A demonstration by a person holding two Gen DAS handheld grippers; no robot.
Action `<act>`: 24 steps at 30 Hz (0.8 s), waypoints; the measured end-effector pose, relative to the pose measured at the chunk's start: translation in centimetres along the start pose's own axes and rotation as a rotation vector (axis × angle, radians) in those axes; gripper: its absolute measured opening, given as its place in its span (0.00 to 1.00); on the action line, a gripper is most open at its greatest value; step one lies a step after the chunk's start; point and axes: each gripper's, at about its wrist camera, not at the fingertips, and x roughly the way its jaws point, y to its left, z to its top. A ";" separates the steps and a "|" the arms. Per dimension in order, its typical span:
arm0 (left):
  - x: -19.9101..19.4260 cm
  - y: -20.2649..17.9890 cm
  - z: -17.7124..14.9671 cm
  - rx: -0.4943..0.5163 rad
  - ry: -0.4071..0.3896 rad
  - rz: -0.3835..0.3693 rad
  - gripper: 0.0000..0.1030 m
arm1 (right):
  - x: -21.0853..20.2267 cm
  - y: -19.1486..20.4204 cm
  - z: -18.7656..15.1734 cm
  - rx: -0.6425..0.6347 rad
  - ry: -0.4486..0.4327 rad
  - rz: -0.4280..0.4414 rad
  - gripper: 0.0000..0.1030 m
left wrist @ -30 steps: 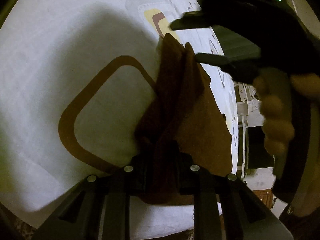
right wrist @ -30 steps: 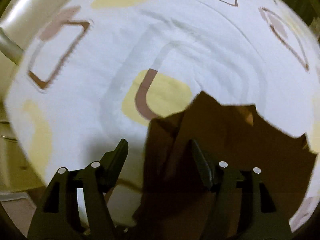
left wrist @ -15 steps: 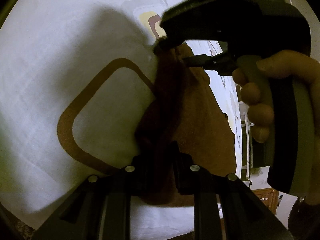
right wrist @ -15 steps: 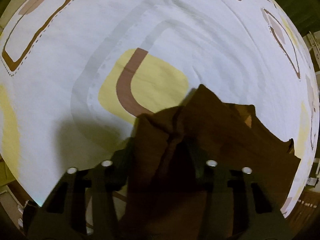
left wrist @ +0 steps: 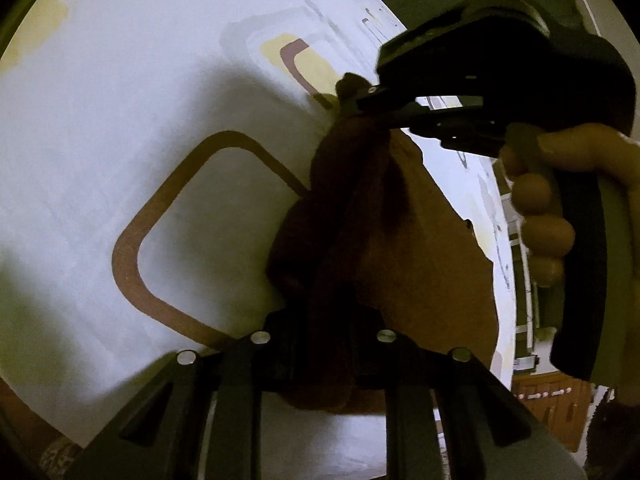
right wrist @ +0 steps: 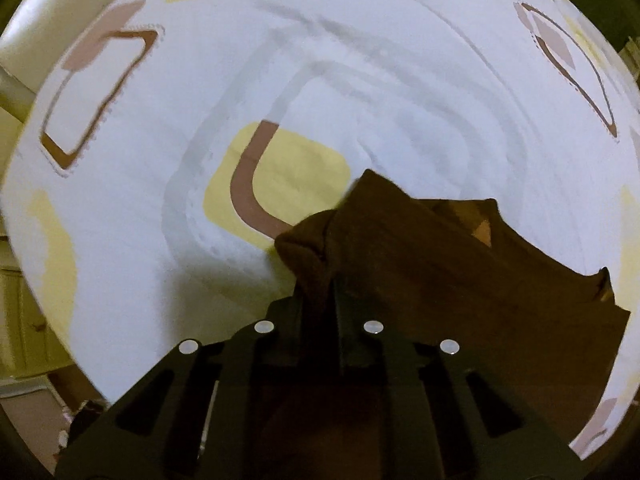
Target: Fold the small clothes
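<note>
From the left wrist, the left tool [left wrist: 324, 328] is clamped tight on a bunched edge of the brown garment [left wrist: 400, 248], which drapes over the white patterned cloth [left wrist: 120, 120] covering the table. The right tool [left wrist: 360, 100], held in the person's hand [left wrist: 560, 200], pinches the garment's far corner.

From the right wrist, the right tool [right wrist: 320, 304] is closed on a gathered fold of the brown garment [right wrist: 460, 280], which spreads to the right over the patterned cloth [right wrist: 360, 80].

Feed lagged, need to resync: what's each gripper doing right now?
Left gripper: closed on the brown garment.
Right gripper: closed on the same brown garment, at another spot along its bunched edge.
</note>
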 end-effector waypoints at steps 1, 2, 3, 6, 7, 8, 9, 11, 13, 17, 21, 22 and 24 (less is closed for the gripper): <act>0.0 -0.2 0.0 0.007 -0.001 0.012 0.17 | -0.4 -0.4 -0.2 0.002 -0.009 0.015 0.10; -0.1 -0.6 0.0 0.015 -0.002 0.027 0.17 | -0.9 -0.8 -0.4 0.004 -0.020 0.031 0.10; -0.1 -0.8 -0.1 0.021 -0.004 0.035 0.16 | -1.4 -1.2 -0.6 0.005 -0.030 0.044 0.10; -0.5 -1.8 0.1 0.040 -0.009 0.058 0.16 | -2.4 -3.3 -0.8 0.021 -0.056 0.085 0.10; -0.7 -2.2 0.0 0.048 -0.010 0.061 0.15 | -2.9 -3.9 -1.0 0.026 -0.066 0.097 0.10; -0.8 -2.7 0.1 0.060 -0.011 0.066 0.15 | -3.3 -3.8 -1.4 0.029 -0.074 0.103 0.10; -1.0 -3.3 0.1 0.074 -0.011 0.071 0.15 | -3.8 -4.1 -1.5 0.035 -0.083 0.117 0.10; -1.4 -4.5 0.1 0.098 -0.007 0.073 0.15 | -4.3 -4.7 -1.1 0.047 -0.093 0.142 0.10; -1.6 -5.5 0.0 0.113 -0.003 0.071 0.15 | -5.1 -5.2 -1.0 0.057 -0.106 0.165 0.10; -2.2 -8.2 0.2 0.165 -0.008 0.077 0.14 | -6.9 -7.3 -1.4 0.077 -0.144 0.207 0.10; -1.6 -12.2 -0.4 0.218 -0.009 0.069 0.14 | -9.0 -10.9 -2.2 0.115 -0.185 0.262 0.09; -1.4 -13.1 -0.5 0.228 -0.008 0.064 0.14 | -9.3 -11.7 -2.4 0.125 -0.193 0.275 0.09; -0.9 -15.2 -1.0 0.262 -0.004 0.058 0.14 | -10.2 -14.0 -3.0 0.147 -0.215 0.295 0.09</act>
